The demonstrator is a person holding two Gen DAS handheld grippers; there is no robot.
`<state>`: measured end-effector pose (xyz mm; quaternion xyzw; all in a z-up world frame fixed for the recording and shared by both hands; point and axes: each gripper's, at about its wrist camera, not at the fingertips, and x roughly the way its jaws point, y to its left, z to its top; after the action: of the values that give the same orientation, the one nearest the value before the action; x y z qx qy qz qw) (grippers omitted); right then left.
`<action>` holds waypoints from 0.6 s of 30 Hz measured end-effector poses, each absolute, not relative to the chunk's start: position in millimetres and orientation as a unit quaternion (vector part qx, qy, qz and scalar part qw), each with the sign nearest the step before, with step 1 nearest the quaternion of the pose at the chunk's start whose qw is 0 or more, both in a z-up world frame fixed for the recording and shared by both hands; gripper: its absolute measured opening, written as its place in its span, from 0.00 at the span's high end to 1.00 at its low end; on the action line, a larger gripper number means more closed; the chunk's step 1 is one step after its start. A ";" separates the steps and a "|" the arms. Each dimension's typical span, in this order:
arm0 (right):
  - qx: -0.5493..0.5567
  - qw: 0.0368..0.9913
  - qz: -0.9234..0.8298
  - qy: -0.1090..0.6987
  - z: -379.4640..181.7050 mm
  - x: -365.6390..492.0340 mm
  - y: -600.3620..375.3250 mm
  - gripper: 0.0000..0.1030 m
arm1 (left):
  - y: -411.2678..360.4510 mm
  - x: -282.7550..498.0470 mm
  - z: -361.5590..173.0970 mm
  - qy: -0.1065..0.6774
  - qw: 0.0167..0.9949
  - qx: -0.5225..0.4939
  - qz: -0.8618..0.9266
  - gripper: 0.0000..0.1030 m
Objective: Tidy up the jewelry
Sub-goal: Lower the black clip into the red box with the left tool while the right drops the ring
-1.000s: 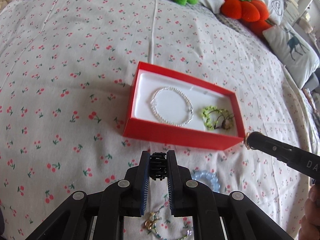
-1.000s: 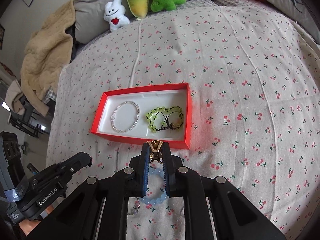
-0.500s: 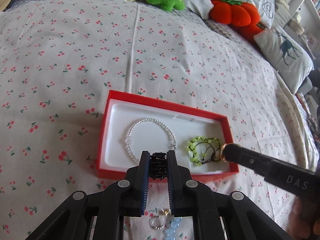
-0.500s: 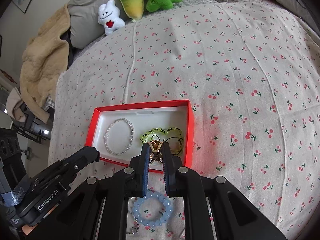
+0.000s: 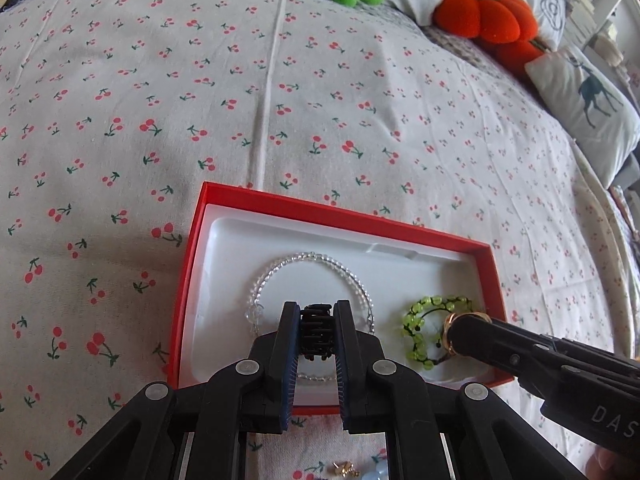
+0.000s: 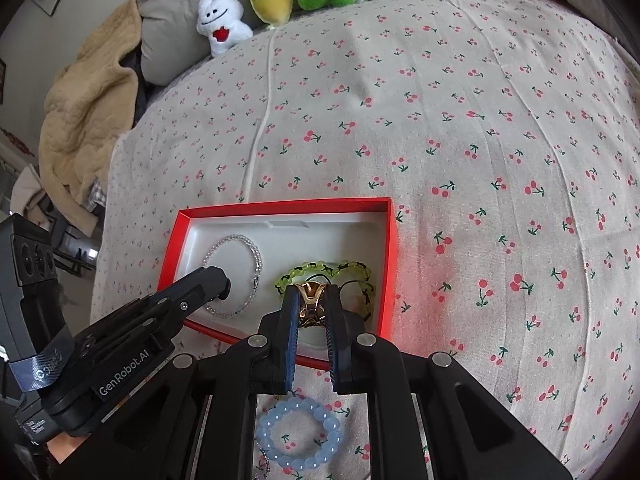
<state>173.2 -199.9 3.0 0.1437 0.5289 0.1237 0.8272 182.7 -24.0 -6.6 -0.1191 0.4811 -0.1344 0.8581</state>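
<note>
Left tongs [image 5: 316,330] are clamped on a black hair claw [image 5: 317,334], right tongs [image 6: 311,306] on a gold clip [image 6: 310,304]. If released over the red box [image 5: 340,216], the green bracelet [image 6: 324,270] at 12 o'clock may be snagged.

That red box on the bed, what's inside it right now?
The red box has a white liner holding a clear bead bracelet and a green bead bracelet. The left gripper and right gripper above cover parts of both.

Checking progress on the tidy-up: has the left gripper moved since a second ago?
Yes. The left gripper, holding the black clip, moved forward from short of the red box to over its tray.
</note>
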 end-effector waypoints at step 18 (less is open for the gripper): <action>0.153 0.834 0.135 0.512 23.9 158.3 -208.7 0.74 | -27.2 154.9 16.3 0.461 0.872 -0.098 -0.132 0.54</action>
<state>158.3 -208.7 23.9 0.1534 0.5119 0.1354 0.8343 154.9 -27.2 16.3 -0.0984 0.4608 -0.1323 0.8721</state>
